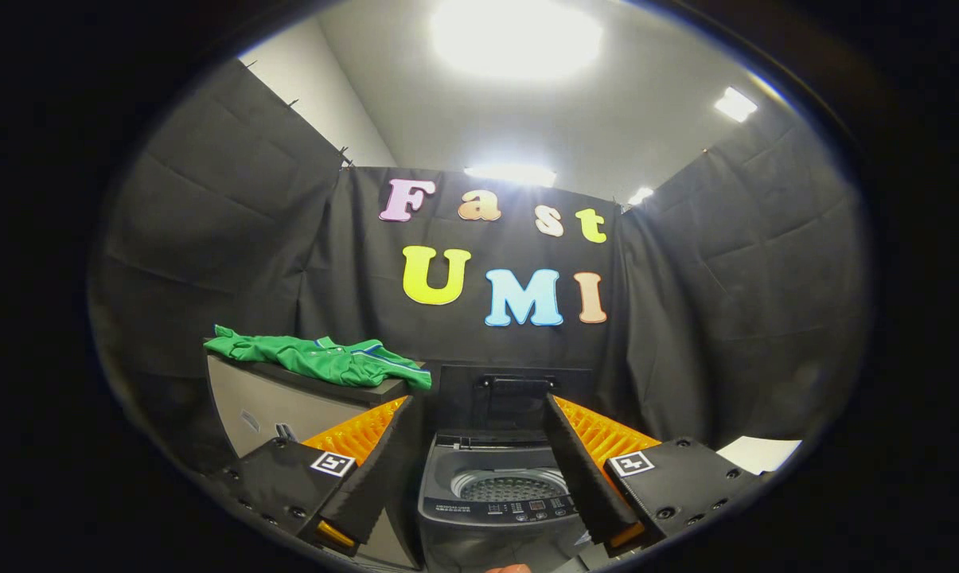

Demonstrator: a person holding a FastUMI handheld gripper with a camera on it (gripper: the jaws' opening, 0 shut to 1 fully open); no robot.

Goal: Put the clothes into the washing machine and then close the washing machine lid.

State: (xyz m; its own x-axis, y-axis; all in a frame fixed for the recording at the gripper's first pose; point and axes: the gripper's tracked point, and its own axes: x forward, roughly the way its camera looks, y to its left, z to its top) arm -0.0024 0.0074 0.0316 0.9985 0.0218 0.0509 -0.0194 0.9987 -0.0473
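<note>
Black cloth walls all round, bright ceiling lights overhead. Washing machine (499, 497) sits just ahead between the fingers, lid (516, 398) standing up, drum empty as far as I can see. Green shirt (324, 358) lies on the grey cabinet (288, 406) beside it. Claw (483, 469) is spread wide, holding nothing. Risk I'd guess: pinching only a fold, so the shirt drags or drops short of the drum.

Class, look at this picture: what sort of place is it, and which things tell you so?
Probably a staged laundry corner inside a cloth-walled booth: a top-loading washing machine with its lid up, a green garment on the cabinet beside it. The open claw points at the washer.
</note>
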